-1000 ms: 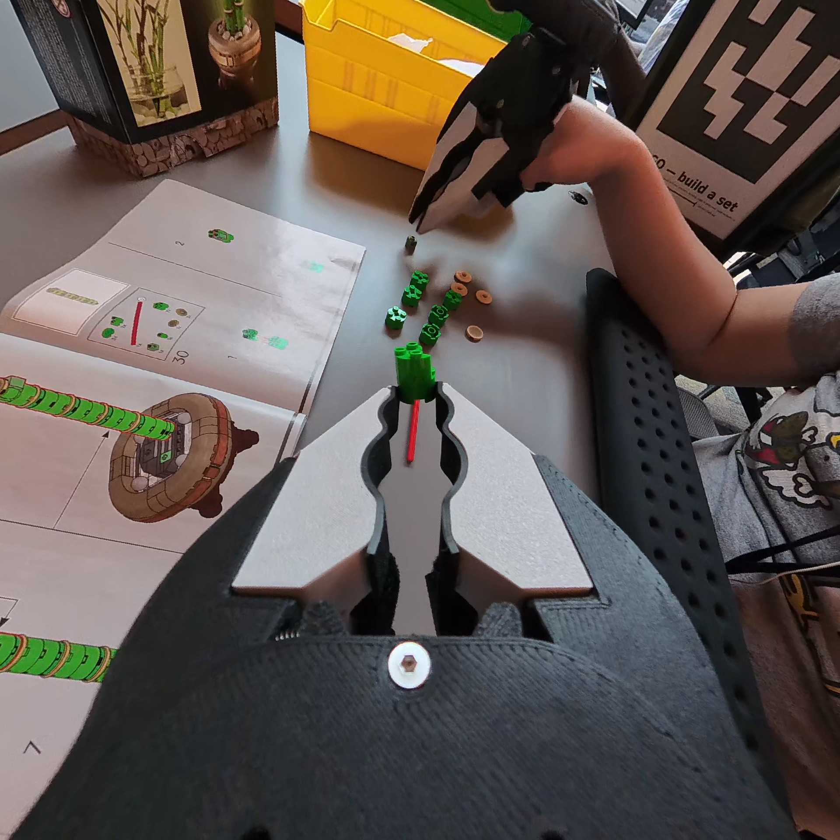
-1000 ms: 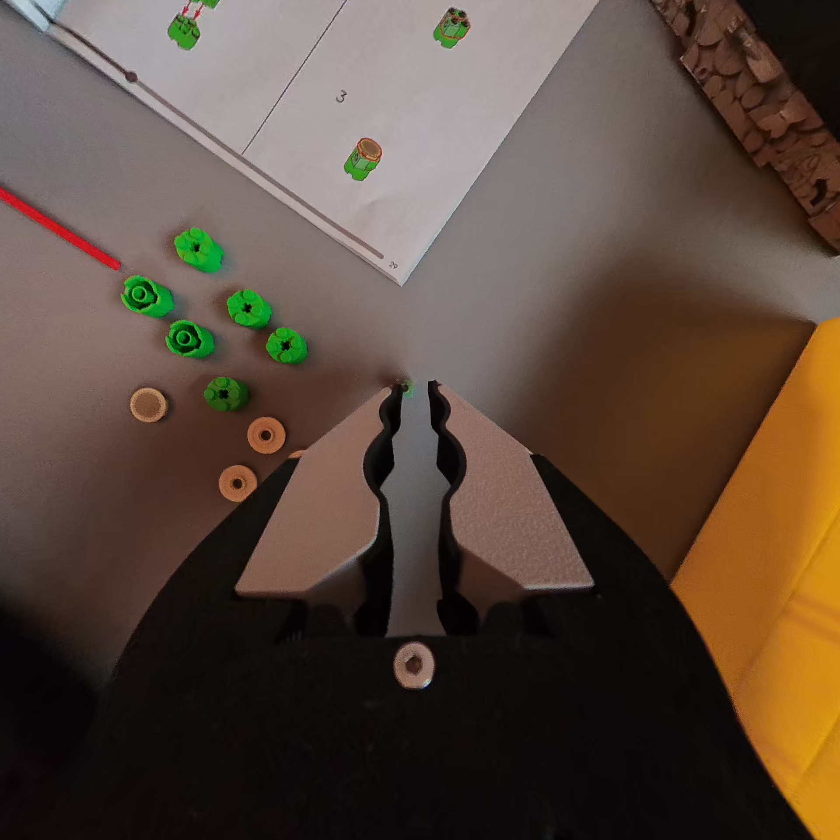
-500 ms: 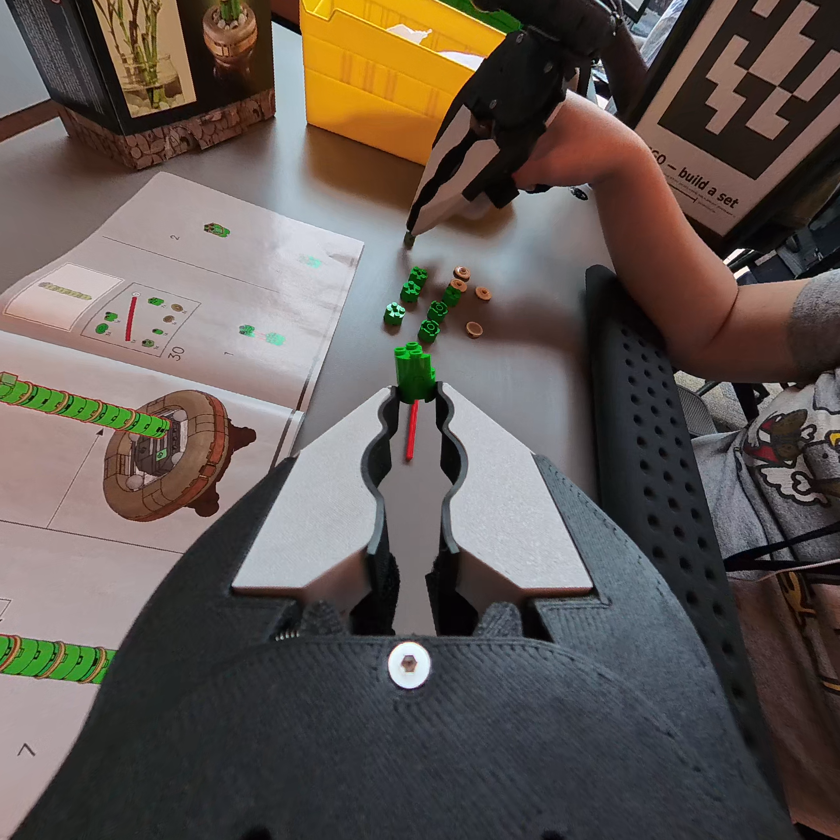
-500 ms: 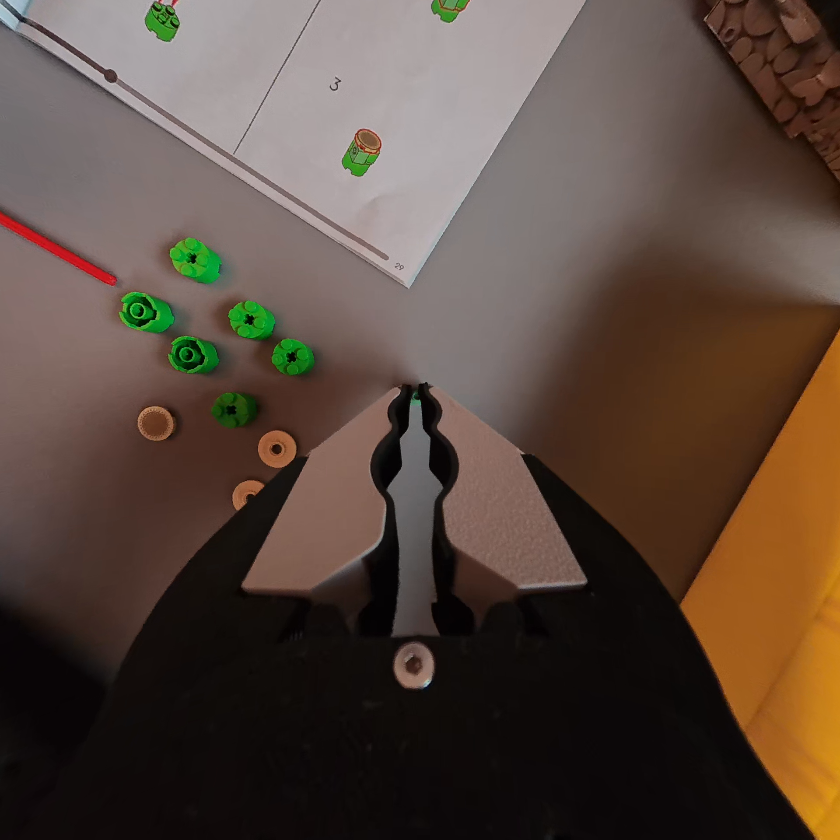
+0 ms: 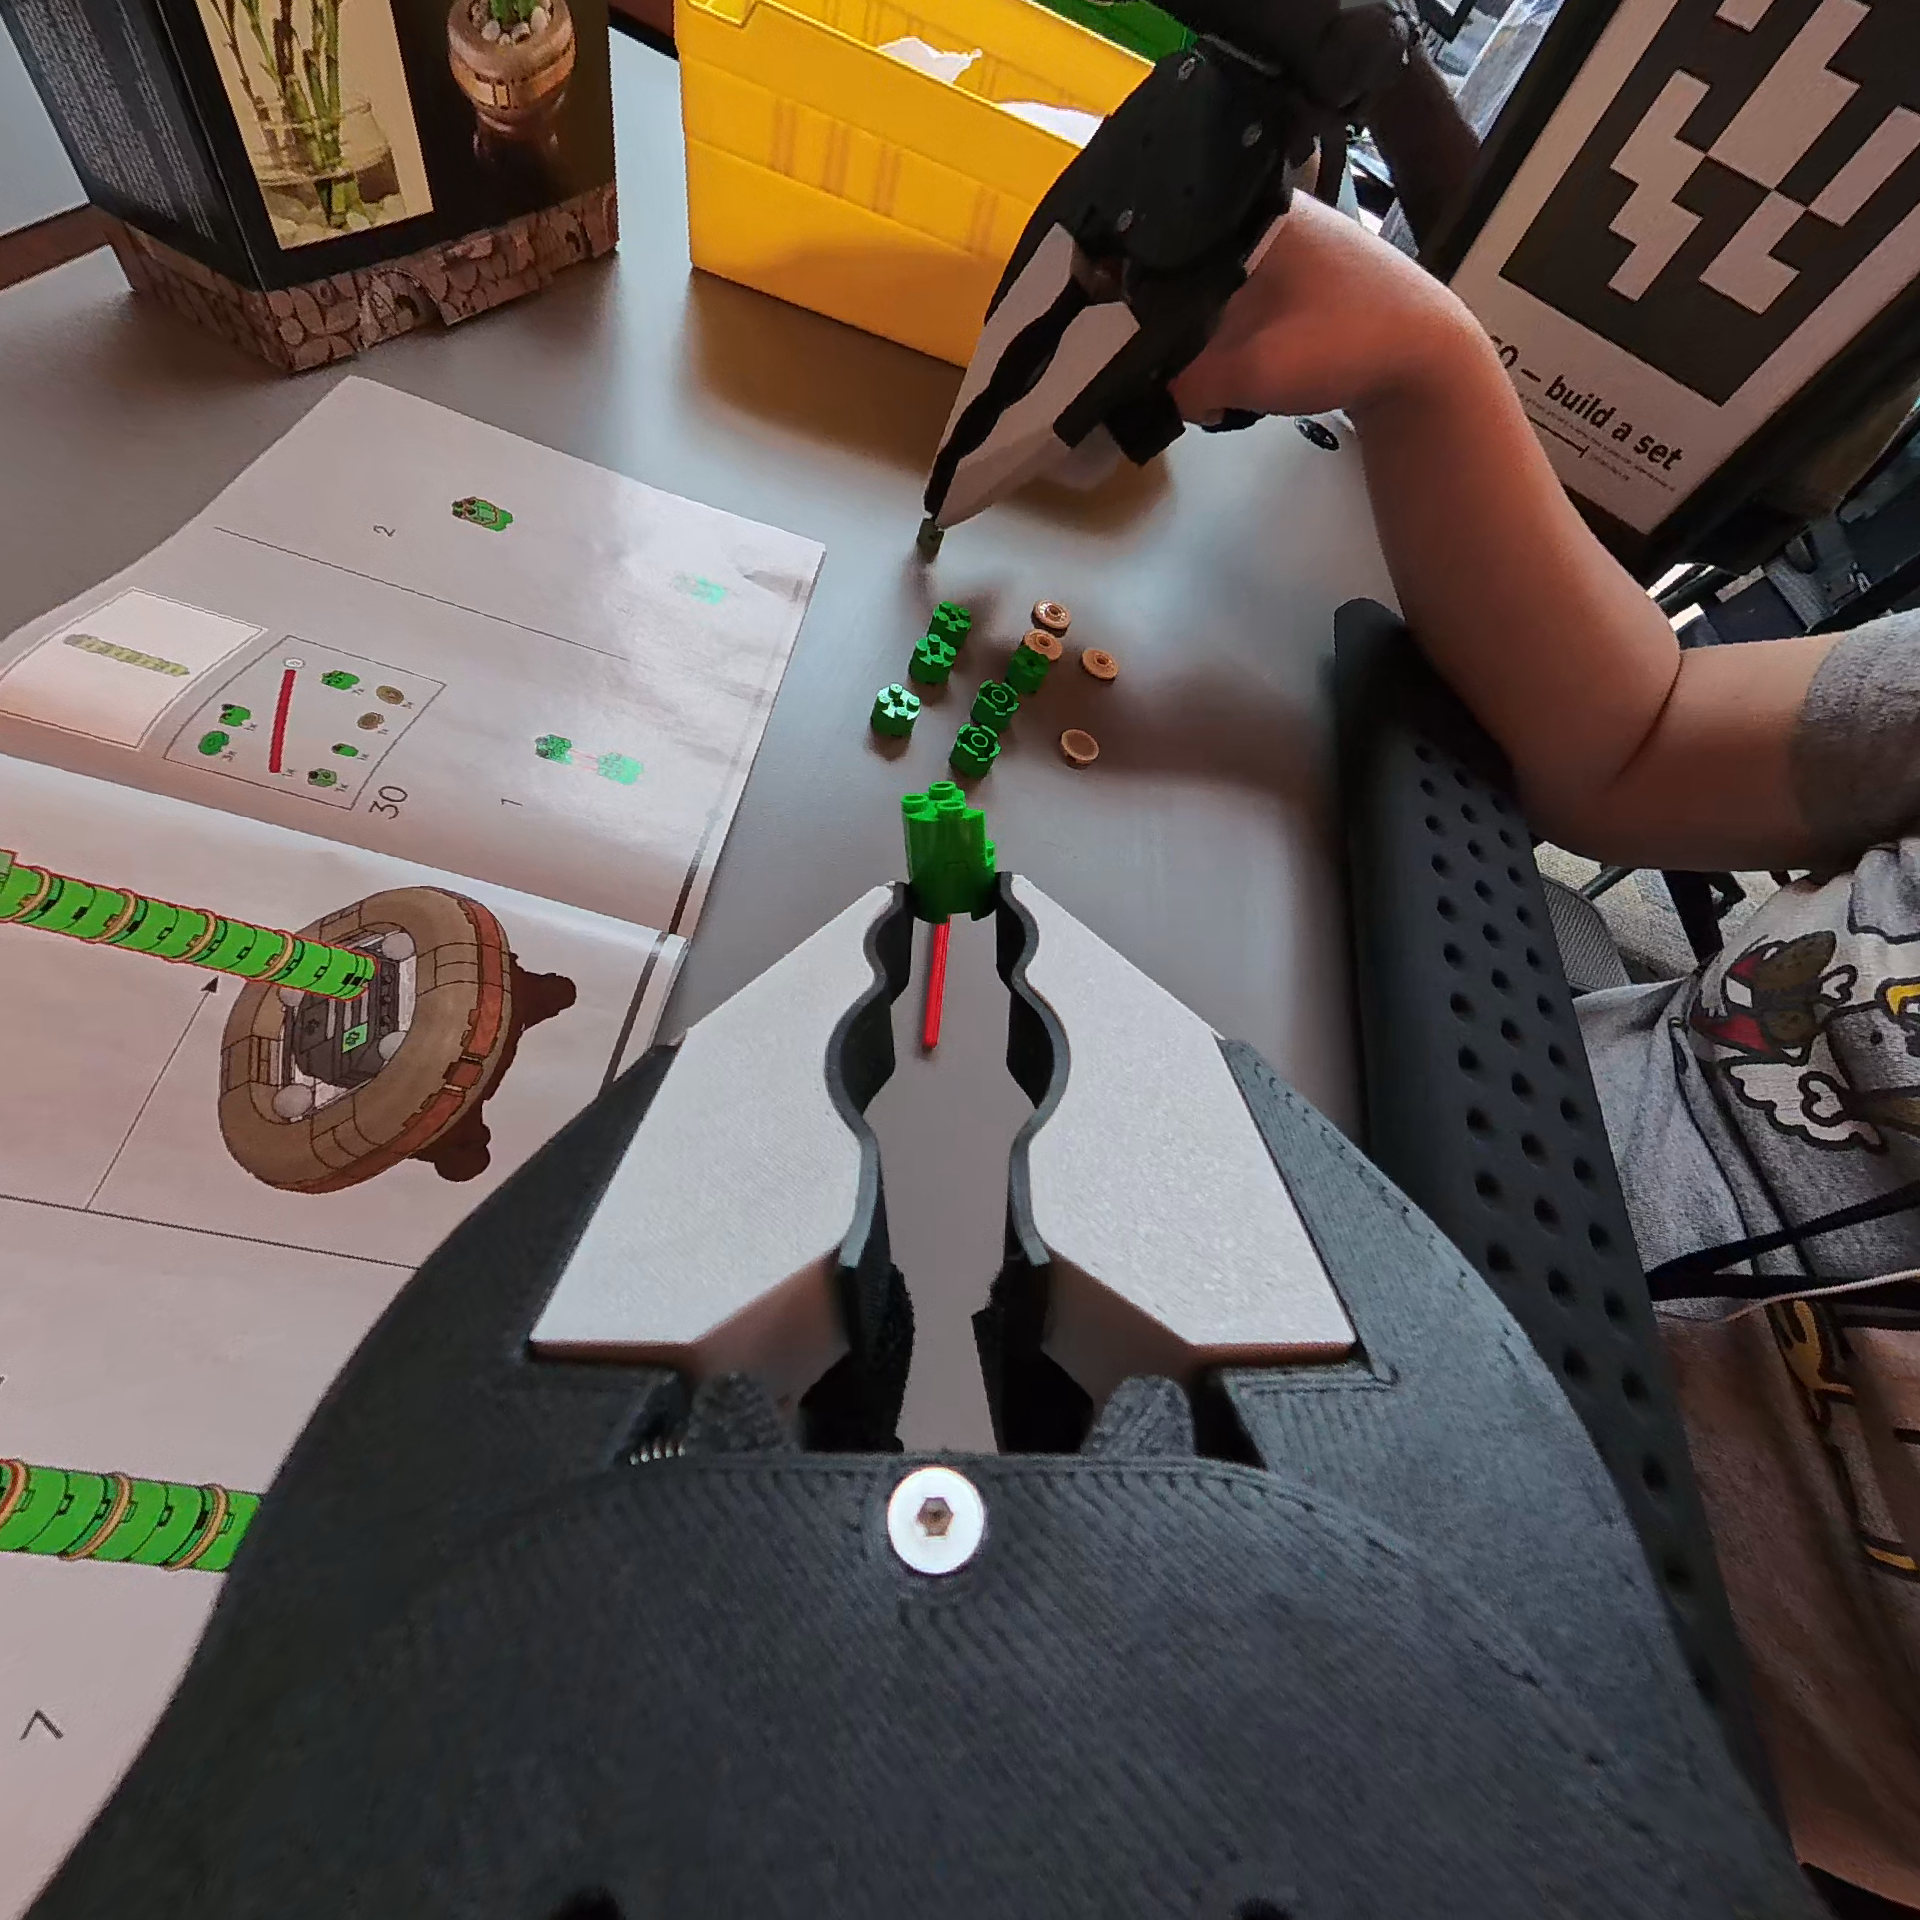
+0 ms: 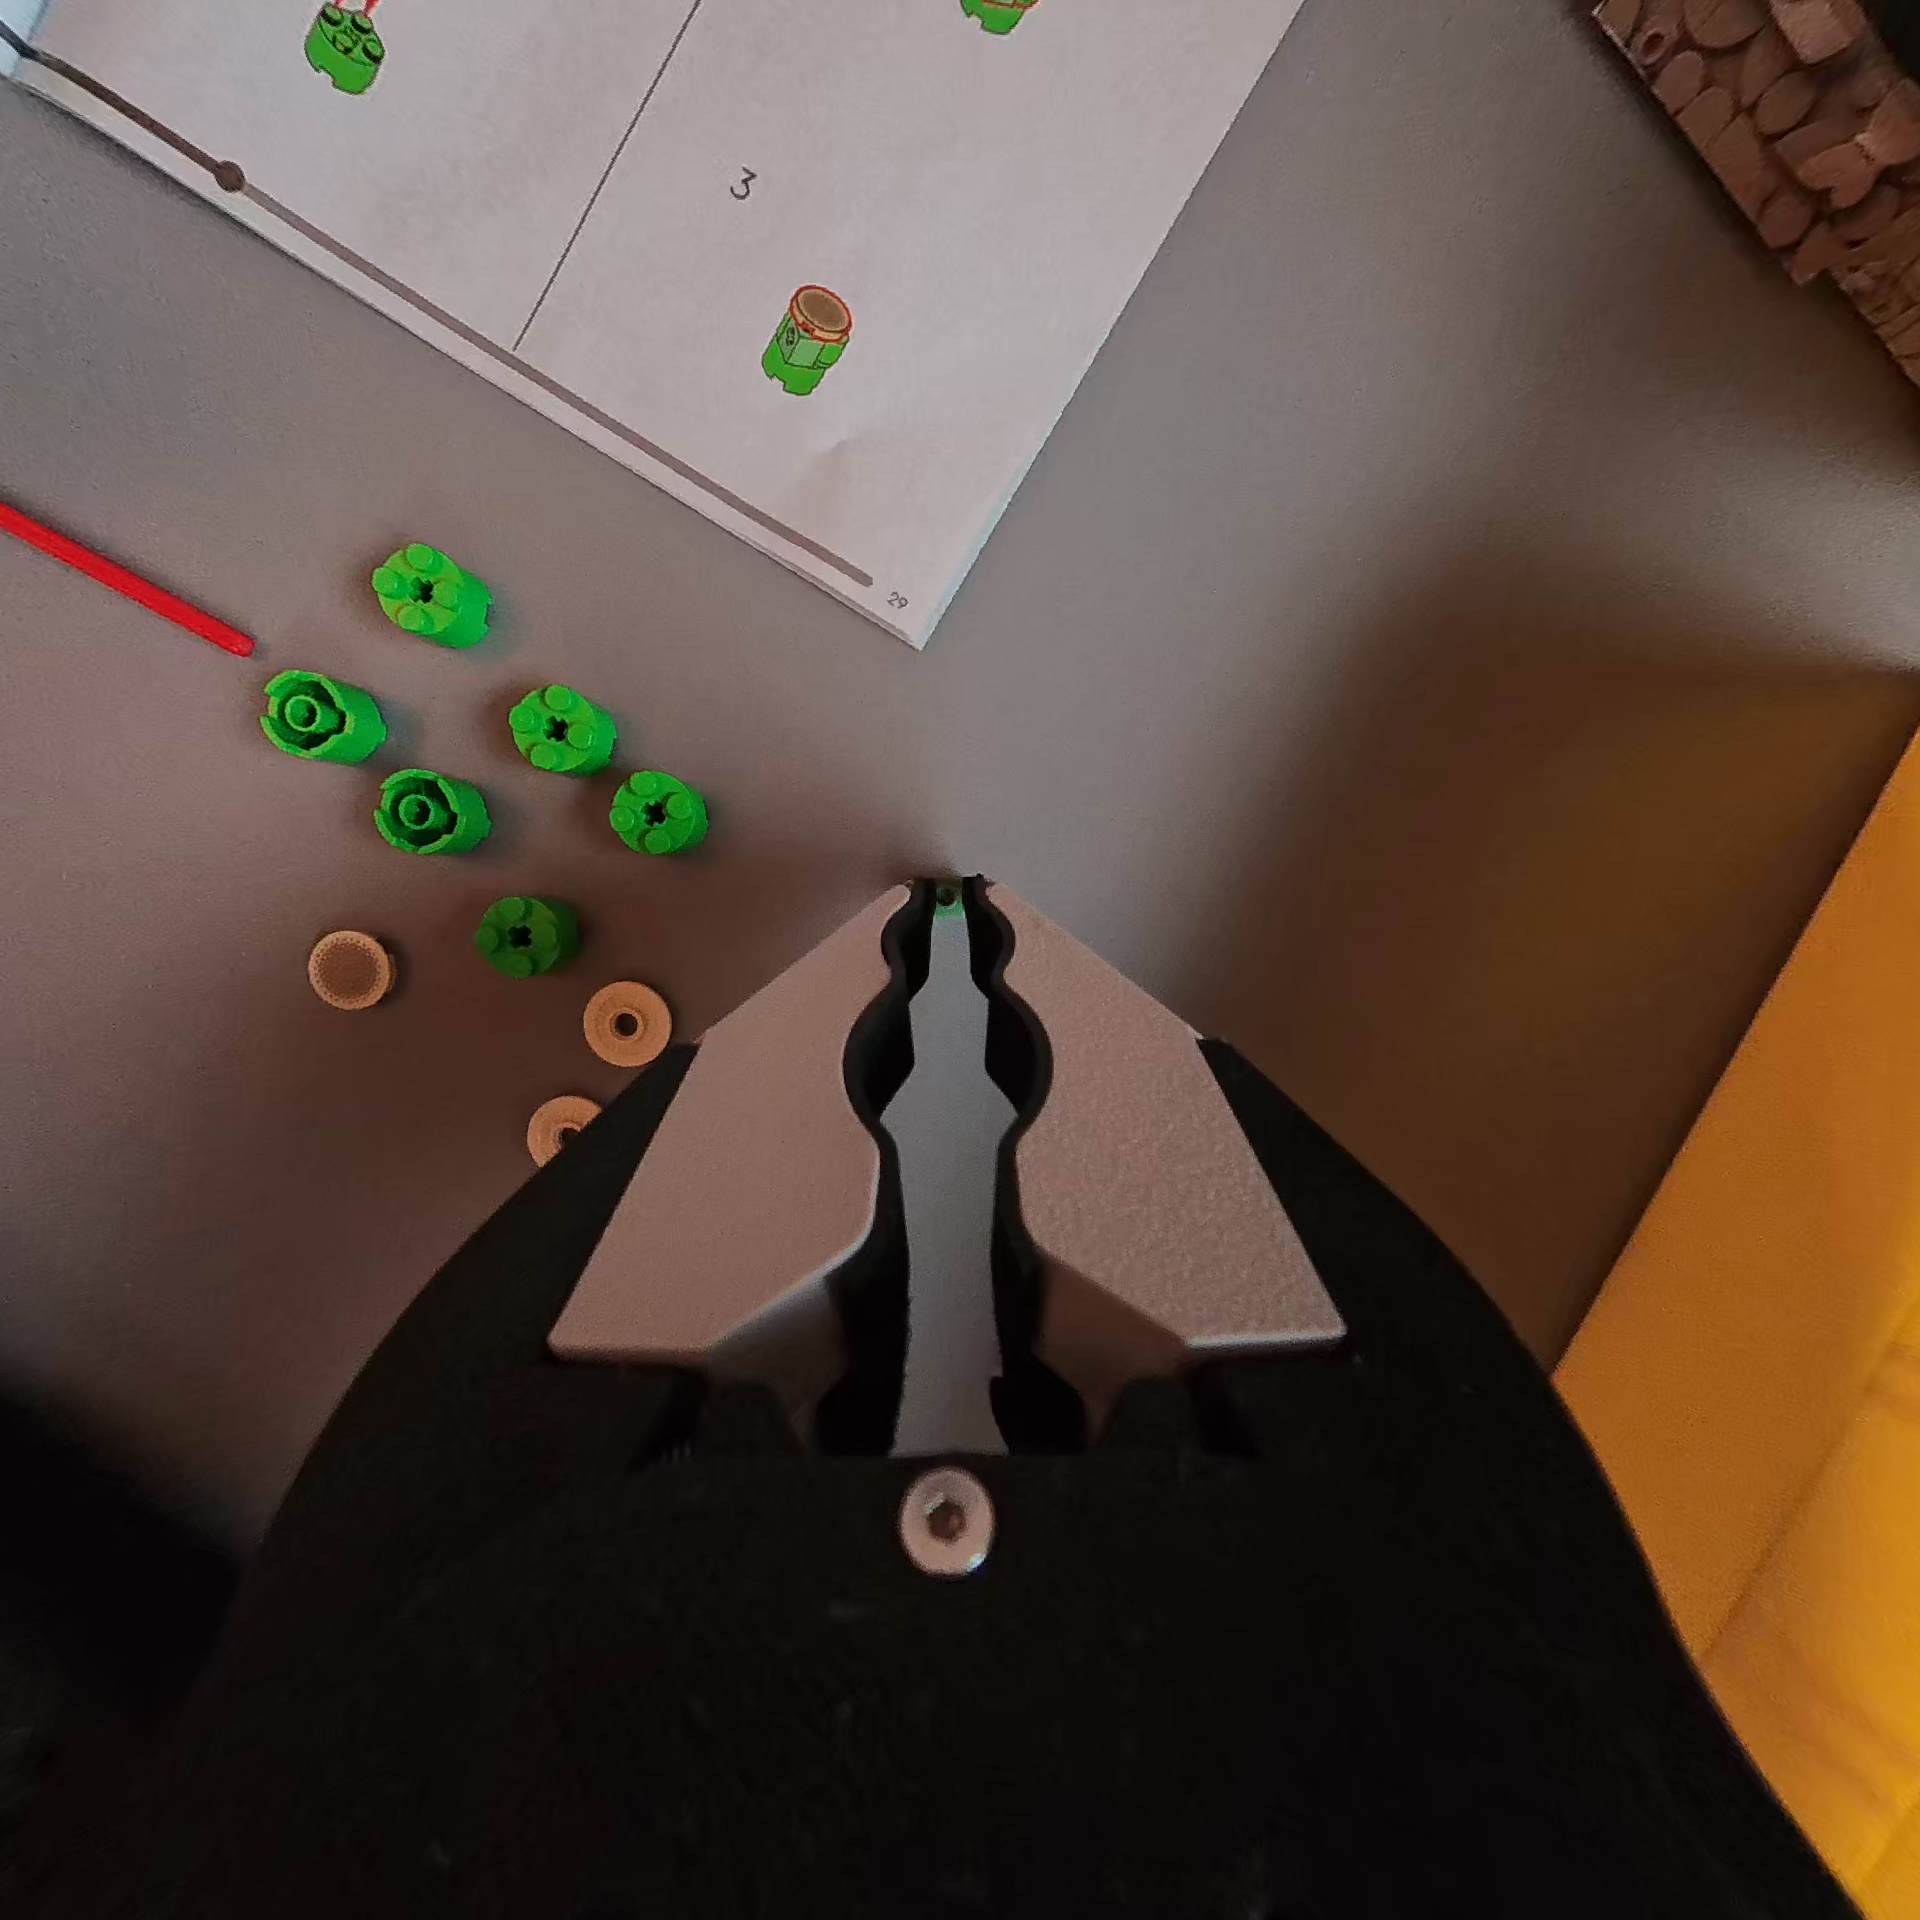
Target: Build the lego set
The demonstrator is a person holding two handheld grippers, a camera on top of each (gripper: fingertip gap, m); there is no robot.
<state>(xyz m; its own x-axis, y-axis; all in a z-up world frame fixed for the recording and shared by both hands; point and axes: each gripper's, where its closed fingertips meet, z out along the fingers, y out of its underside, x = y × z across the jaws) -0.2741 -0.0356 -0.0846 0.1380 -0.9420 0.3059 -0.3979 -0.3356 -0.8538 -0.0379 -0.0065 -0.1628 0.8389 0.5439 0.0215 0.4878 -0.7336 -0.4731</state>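
Observation:
My left gripper (image 5: 948, 896) is shut on a stack of green round bricks (image 5: 948, 844) threaded on a thin red axle (image 5: 935, 982), held above the grey table. My right gripper (image 6: 945, 888) is shut on a tiny green piece (image 6: 945, 898) at its tips; it also shows in the left wrist view (image 5: 932, 516), tips touching that small piece (image 5: 928, 536) on the table. Several loose green round bricks (image 6: 561, 729) and tan round plates (image 6: 625, 1023) lie on the table left of my right gripper. The red axle's end (image 6: 125, 582) shows at the left edge of the right wrist view.
An open instruction booklet (image 5: 364, 748) lies on the left of the table. The set's box (image 5: 312, 156) and a yellow bin (image 5: 883, 177) stand at the back. A person's forearm (image 5: 1507, 540) and a black perforated chair (image 5: 1496, 1039) are on the right. Tip to tip, the grippers are about 25 cm apart.
My right gripper closed from slightly open onto the tiny green piece and shifted a little towards the loose bricks. My left gripper kept its hold with little movement.

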